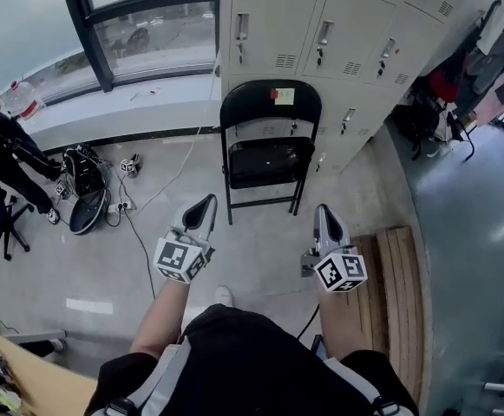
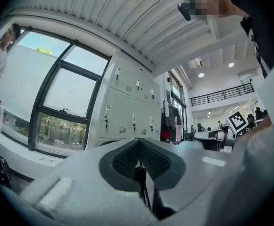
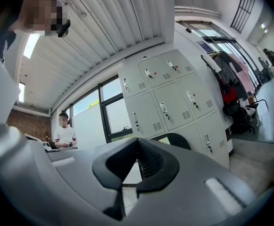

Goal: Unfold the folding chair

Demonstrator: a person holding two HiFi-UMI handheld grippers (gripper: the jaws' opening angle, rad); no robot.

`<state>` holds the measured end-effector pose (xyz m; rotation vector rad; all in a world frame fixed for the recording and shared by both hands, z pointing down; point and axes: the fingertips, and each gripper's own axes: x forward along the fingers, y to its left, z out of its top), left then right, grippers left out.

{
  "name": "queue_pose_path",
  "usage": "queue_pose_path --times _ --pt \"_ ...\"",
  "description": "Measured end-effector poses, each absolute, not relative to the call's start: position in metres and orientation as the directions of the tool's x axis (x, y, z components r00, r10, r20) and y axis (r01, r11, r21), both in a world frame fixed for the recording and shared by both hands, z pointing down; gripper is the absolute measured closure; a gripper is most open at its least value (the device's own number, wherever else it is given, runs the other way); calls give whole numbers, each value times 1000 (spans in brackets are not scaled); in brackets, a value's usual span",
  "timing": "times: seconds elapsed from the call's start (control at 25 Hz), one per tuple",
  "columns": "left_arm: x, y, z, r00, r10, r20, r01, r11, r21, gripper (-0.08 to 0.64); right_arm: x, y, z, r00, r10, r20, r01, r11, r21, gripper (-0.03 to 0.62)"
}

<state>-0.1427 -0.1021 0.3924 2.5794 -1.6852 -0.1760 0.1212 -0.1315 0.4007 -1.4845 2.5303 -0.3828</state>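
Reading both grippers as closed and empty. Left gripper (image 2: 139,144) has its jaws together in its own view, nothing between the pads; same for right gripper (image 3: 137,144).

Head view only: left gripper (image 1: 209,200) and right gripper (image 1: 322,208) sit side by side at frame centre, marker cubes toward the camera, tips aimed at the folding chair (image 1: 269,146). Bare forearms reach straight forward from the lower frame, grippers held about level. Neither touches the chair; it is near, just above them in frame, and lines up between the two.

The chair is black, upright on the floor (image 1: 173,258), backed against the grey lockers (image 1: 321,33), with a yellow note (image 1: 282,95) on the backrest. The seat looks down already.

Right gripper view adds the chair's backrest arc (image 3: 177,140) just right of the jaws, plus a person (image 3: 63,134) standing at a desk at left of frame. Left gripper view doesn't clearly show the chair; it gets the window (image 2: 56,107), the lockers and the right gripper's marker cube (image 2: 237,121) at right.

Head view also has cables and a bag (image 1: 87,189) at left and a slatted wooden board (image 1: 399,293) at lower right.
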Motion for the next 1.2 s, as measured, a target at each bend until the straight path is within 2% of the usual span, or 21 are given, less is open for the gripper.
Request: queue_pose_path --times 0.48,0.8,1.2 --pt "-195 -187 405 393 -918 -54 -909 -397 124 557 81 -225 415 -473 -881 9 -832 444 -333 588" --pt "-173 -251 421 345 -938 -39 -925 -347 152 557 118 -302 431 -470 -881 52 -832 422 -360 589" --pt "-143 -325 396 278 -957 -82 -953 -285 103 557 132 -397 417 -536 -843 44 -813 501 -297 588"
